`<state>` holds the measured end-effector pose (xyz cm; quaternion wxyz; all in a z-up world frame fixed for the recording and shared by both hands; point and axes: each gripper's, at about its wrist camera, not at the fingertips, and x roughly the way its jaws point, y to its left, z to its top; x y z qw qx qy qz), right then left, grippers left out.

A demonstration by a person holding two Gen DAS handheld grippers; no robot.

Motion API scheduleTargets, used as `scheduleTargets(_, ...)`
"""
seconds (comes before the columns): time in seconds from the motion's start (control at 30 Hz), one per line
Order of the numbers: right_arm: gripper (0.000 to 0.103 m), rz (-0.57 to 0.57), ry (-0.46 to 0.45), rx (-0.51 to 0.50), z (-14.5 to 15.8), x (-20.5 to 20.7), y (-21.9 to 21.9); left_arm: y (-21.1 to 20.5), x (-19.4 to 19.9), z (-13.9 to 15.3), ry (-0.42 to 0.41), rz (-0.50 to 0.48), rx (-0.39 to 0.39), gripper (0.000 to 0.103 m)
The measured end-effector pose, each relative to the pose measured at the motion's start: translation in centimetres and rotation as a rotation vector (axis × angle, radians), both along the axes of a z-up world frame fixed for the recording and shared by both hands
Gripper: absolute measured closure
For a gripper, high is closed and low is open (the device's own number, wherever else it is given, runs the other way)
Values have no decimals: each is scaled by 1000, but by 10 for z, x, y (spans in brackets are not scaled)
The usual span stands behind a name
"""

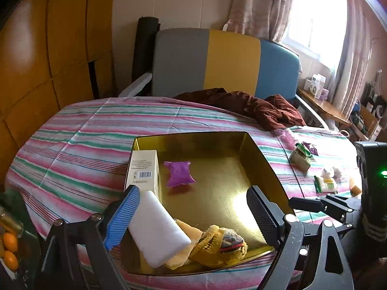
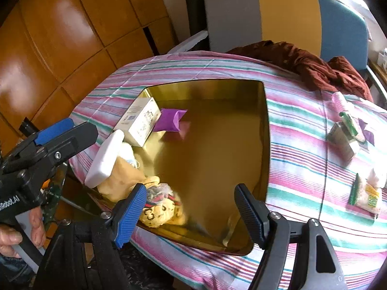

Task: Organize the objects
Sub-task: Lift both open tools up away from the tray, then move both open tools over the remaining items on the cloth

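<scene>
A gold tray lies on the striped tablecloth. In it are a cream barcode box, a purple packet, a white block tilted against the tray's left side, and a yellow plush toy on a tan cloth. My left gripper hangs open over the tray's near left part; its blue pad is beside the white block, and nothing is gripped. My right gripper is open over the tray's near rim, beside the plush toy, with nothing between its fingers.
Loose items lie on the cloth right of the tray: a small box, a purple packet, a pink roll, a snack bag. A brown garment lies at the far edge before a chair. Small oranges sit lower left.
</scene>
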<state>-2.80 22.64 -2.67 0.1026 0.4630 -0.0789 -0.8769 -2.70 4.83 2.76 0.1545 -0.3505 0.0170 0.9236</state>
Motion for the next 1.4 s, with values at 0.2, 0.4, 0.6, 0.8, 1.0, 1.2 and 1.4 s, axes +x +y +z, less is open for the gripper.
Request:
scheduleTargets(0.2, 27, -45, 9, 26, -1, 2, 8, 11, 6, 1, 46, 0, -57, 9)
scheduleTargets(0.4, 27, -83, 9, 18, -3, 5, 20, 20, 9, 1, 62, -16, -85, 9)
scheduleTargets(0.6, 27, -118, 10, 9, -3, 6, 32, 31, 12, 6, 98, -34, -114, 9)
scheduleTargets(0.8, 27, -144, 15, 2, -2, 8, 44, 40, 14, 8, 110, -57, -133, 8)
scheduleTargets(1.0, 27, -179, 16, 1, -2, 12, 60, 50, 14, 9, 117, -81, -146, 8)
scheduleTargets(1.2, 27, -227, 18, 8, 0, 14, 83, 62, 16, 11, 125, -110, -159, 8)
scheduleTargets(1.4, 27, -289, 6, 15, 2, 18, 120, 76, 14, 12, 125, -153, -163, 8)
